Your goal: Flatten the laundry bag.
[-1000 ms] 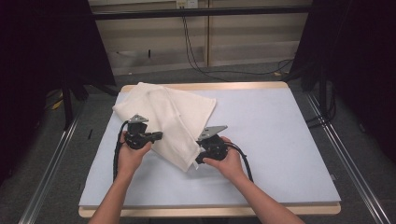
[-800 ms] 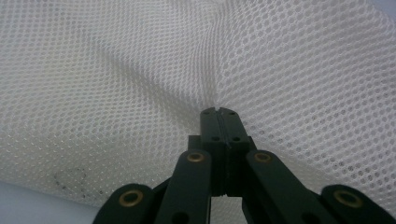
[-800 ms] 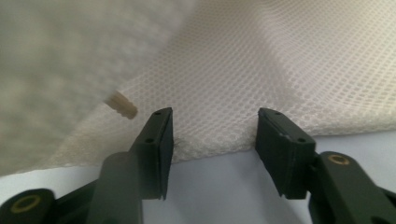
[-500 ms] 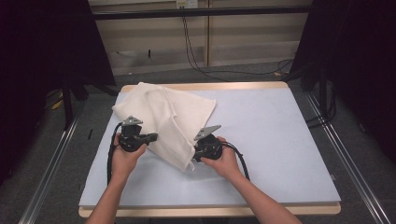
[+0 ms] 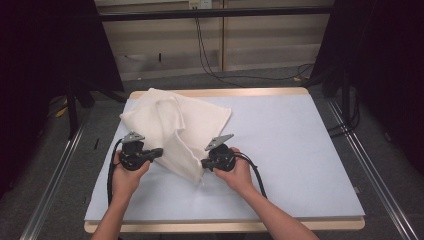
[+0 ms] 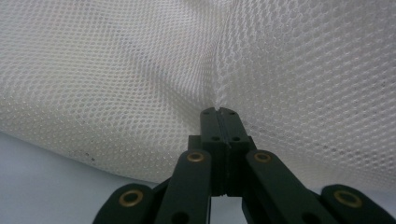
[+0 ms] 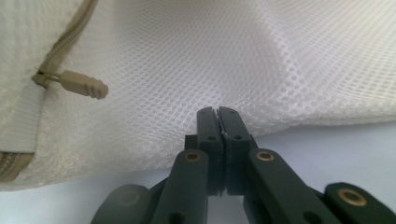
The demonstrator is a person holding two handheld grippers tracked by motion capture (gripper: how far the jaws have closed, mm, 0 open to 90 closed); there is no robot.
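Observation:
A white mesh bag point(image 5: 185, 125) lies crumpled on the left half of the table, one fold reaching toward the front. My left gripper point(image 5: 159, 151) is at the bag's left side, shut on a pinch of mesh point(image 6: 219, 70) that puckers up from its tips point(image 6: 218, 111). My right gripper point(image 5: 203, 163) is at the fold's front corner. Its jaws have just been closing and now stand together on the bag's lower edge point(image 7: 261, 93). A beige zipper pull point(image 7: 83, 84) sticks out to the left of them.
A pale blue mat point(image 5: 300, 150) covers the wooden table; its right half lies bare. Metal rails point(image 5: 372, 165) run along both sides of the table, and cables point(image 5: 210, 55) hang by the back wall.
The left gripper has shifted a little to the left with the mesh in it. The right gripper's jaws have closed at the bag's front corner; that hand stayed in place.

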